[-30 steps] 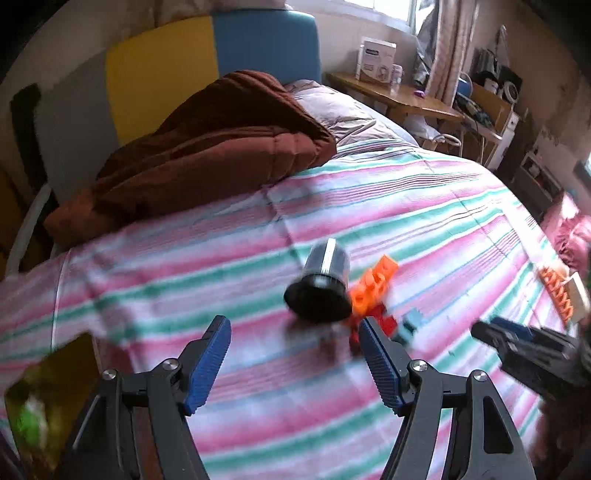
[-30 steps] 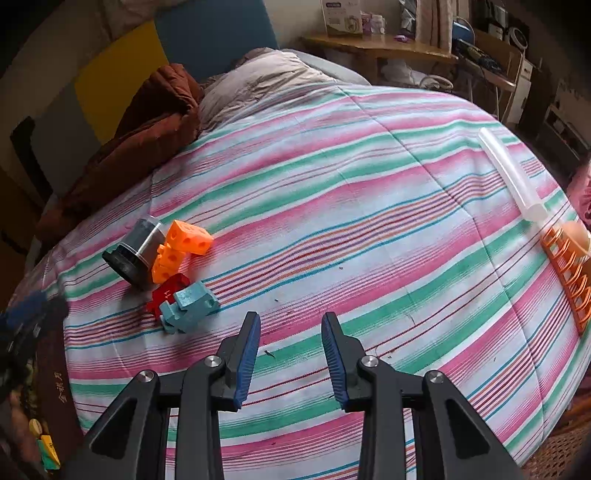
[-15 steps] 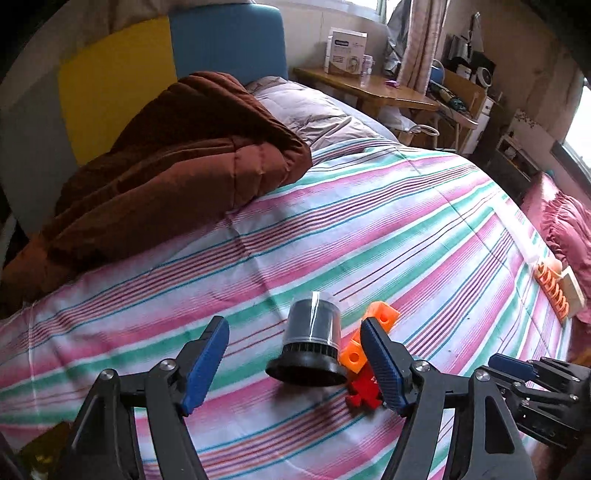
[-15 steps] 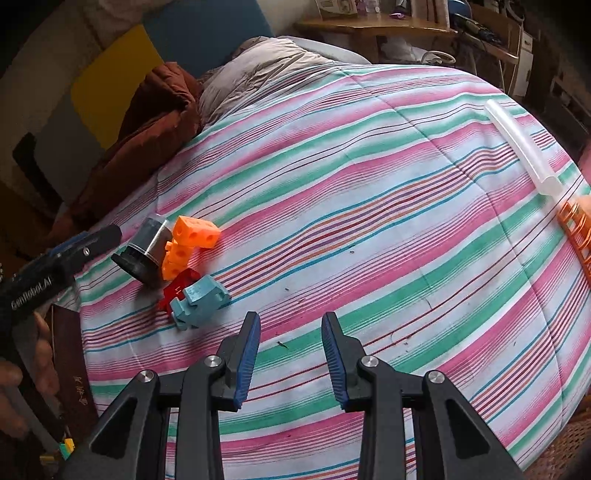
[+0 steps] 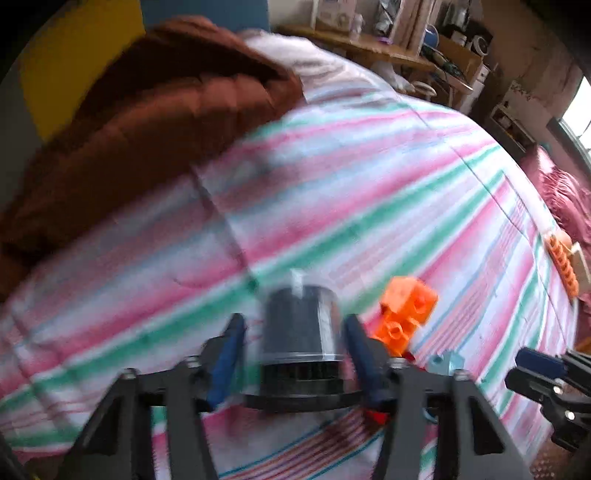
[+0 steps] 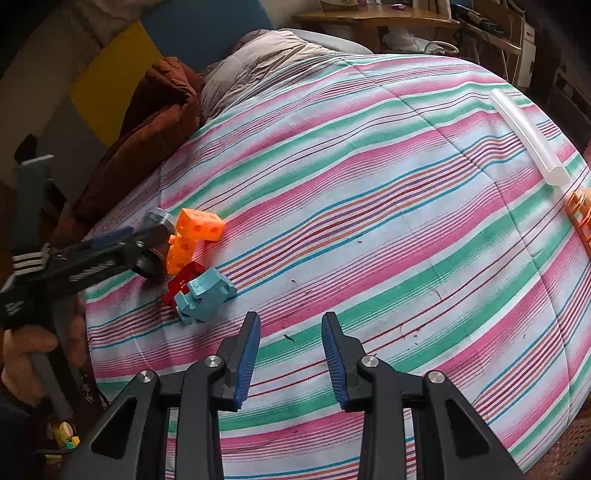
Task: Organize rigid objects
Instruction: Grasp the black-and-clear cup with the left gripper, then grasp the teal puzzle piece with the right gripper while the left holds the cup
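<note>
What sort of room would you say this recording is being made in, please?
Most likely a bedroom in a home: the toys lie on a bed with a striped quilt, a brown padded blanket is heaped by the coloured headboard, and a cluttered wooden desk stands behind.

Striped bedspread (image 6: 369,206): broad open middle. Near left: block cluster (image 6: 195,258). Far left: brown quilt (image 6: 147,125). Right edge: clear tube (image 6: 524,136), orange rack (image 6: 581,218).
</note>
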### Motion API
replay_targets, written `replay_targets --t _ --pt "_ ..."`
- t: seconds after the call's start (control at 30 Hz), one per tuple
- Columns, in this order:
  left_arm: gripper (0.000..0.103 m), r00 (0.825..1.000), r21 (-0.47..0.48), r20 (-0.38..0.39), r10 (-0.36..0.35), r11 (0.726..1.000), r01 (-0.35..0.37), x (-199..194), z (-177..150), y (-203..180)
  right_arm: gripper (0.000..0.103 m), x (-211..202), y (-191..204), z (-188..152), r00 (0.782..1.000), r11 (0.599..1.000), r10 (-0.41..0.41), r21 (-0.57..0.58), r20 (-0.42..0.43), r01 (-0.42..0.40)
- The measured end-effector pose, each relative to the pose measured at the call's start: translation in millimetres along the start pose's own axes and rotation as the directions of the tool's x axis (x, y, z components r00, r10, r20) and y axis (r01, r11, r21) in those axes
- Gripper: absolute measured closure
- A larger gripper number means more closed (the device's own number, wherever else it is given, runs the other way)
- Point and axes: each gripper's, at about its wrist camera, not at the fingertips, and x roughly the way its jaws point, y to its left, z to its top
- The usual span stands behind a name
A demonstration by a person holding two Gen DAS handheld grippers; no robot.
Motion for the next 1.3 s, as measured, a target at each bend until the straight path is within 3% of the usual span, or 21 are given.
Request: replay_targets --t 0.1,0.13,0.27,0.4,0.6,0.77,1.0,1.07,1.17,1.3 --pt "0.052 0.999 0.005 0.040 0.023 1.000 -0.023 -6 -10 -7 0.069 2 0 0 1.000 1.000 -0.007 0.001 -0.001 0.007" --pt "0.061 0.999 -0.017 0.044 0.022 1.000 -0.022 -8 -13 -5 0.069 3 0 1 1.000 1.000 -0.010 0.005 -0.001 0.010" --pt "0.060 0.998 -0.081 0.043 0.034 0.996 -0.031 -20 -33 -3 0.069 4 -1 1 1.000 1.000 -0.004 0.023 -0.004 0.004" --pt "0.060 0.995 -0.068 0.051 0.082 0.995 -0.079 -31 -67 -16 0.069 7 -4 2 1.000 0.999 -0.001 0.033 -0.017 0.002" --pt "0.060 0.996 -0.135 0.060 0.069 0.989 -0.061 -57 -115 -28 0.069 10 -5 2 1.000 0.999 -0.009 0.043 -0.022 0.010" --pt "0.060 0.995 -0.136 0.087 0.049 0.990 -0.037 -82 -157 -51 0.069 10 -2 1 0.999 0.999 0.038 0.037 -0.015 -0.038" --pt "0.060 0.999 -0.145 0.043 -0.031 0.989 0.037 -103 -199 -69 0.069 8 26 -6 0.995 0.990 0.103 -0.091 -0.009 -0.104" --pt "0.060 0.998 -0.157 0.028 -0.055 0.986 0.059 -103 -210 -70 0.062 5 39 -9 0.994 0.982 0.112 -0.156 0.012 -0.108" --pt "0.060 0.997 -0.148 0.021 -0.079 0.986 0.082 -103 -219 -74 0.060 4 58 -17 0.996 0.962 0.083 -0.263 0.040 -0.070" --pt "0.060 0.997 -0.124 0.034 -0.075 0.989 0.078 -105 -221 -74 0.056 9 71 -18 0.997 0.949 0.061 -0.313 0.044 -0.044"
